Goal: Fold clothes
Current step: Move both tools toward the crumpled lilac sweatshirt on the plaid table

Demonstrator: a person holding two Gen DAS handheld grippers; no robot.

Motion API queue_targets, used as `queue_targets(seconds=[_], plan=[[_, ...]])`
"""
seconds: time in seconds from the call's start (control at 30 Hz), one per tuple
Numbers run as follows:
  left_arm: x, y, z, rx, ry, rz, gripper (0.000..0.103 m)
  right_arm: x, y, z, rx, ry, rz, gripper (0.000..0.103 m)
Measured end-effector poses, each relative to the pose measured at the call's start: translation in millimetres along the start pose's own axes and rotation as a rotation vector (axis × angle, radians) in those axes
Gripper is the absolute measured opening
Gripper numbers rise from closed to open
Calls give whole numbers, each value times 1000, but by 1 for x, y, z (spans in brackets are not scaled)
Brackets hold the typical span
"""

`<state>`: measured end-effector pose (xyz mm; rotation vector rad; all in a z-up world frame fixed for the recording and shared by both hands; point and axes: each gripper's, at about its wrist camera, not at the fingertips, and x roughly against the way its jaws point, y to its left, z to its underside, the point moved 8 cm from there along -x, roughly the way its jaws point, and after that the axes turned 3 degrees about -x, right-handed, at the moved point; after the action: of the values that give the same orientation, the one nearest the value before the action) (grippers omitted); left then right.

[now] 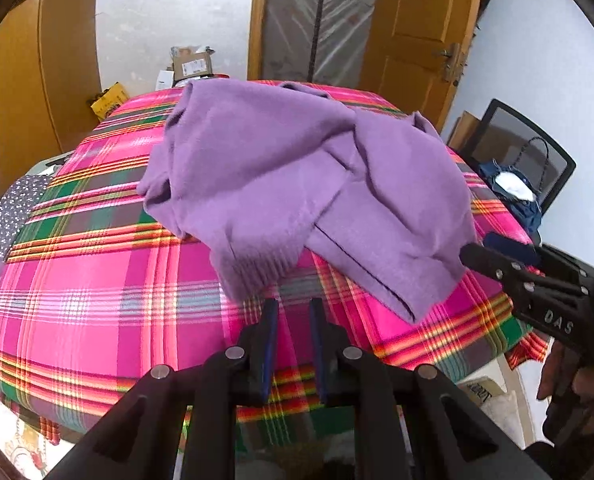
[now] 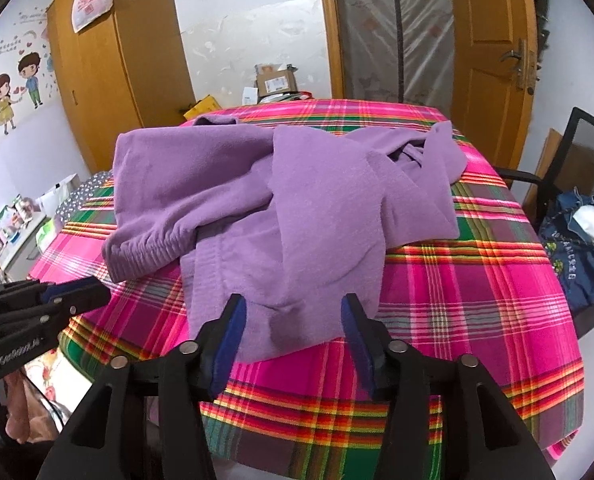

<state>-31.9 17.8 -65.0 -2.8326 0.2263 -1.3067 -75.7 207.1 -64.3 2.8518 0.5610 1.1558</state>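
I am looking at a purple fleece garment (image 2: pixel 257 208) lying rumpled on the pink plaid cloth (image 2: pixel 477 288) that is covering the table. Taking the garment as my landmark, its bulk is running from a ribbed cuff on its left to a bunched collar or sleeve end at its far right, so its long axis is lying roughly crosswise to both of my tools, with a flap trailing toward me. My right gripper (image 2: pixel 293 320) is hovering just at that near flap, jaws standing wide and released, the fabric edge lying between the blue pads (image 2: pixel 229 336) without being pinched. My left gripper (image 1: pixel 293 320) is sitting just short of the garment's near hem, over bare plaid, jaws narrowly parted and holding nothing. I am judging the right hand to be the nearer one, already lined up over the near edge, so the coming pinch probably belongs to it, while the left needs to reach forward toward the ribbed cuff.
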Motion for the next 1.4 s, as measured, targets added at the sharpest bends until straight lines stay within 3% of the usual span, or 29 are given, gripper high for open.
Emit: queue_targets(seconds=[0.67, 1.1, 1.4], plan=[[5, -7, -4, -31, 2, 91, 15, 0, 9, -11, 42, -3, 19, 52], [1, 17, -8, 33, -6, 43, 15, -3, 15, -16, 60, -3, 4, 52], [7, 41, -14, 99, -54, 48, 15, -7, 25, -29, 104, -22, -24, 52]])
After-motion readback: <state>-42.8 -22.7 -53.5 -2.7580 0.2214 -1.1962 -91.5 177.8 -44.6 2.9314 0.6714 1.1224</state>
